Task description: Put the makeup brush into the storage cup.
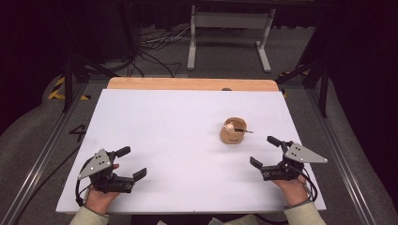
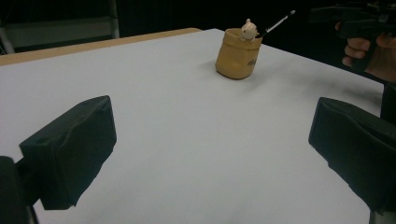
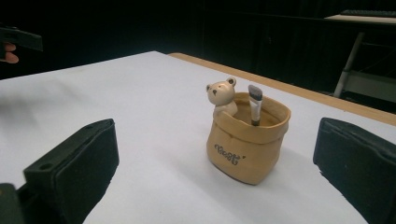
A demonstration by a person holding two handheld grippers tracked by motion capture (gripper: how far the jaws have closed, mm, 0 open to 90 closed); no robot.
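**Two tools wait by the bear pot**

Both tools sit low at the desk's near edge, jaws wide apart, holding nothing. Left tool is by the left corner, right tool by the right. Just past the right tool stands a tan bear pot with a brush inside.

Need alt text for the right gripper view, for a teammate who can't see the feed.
A tan, sack-shaped holder with a small bear figure at its rim stands on the white table, a brush propped inside, bristles up. The right tongs are open, their black jaws framing the holder from the lower corners without touching it.
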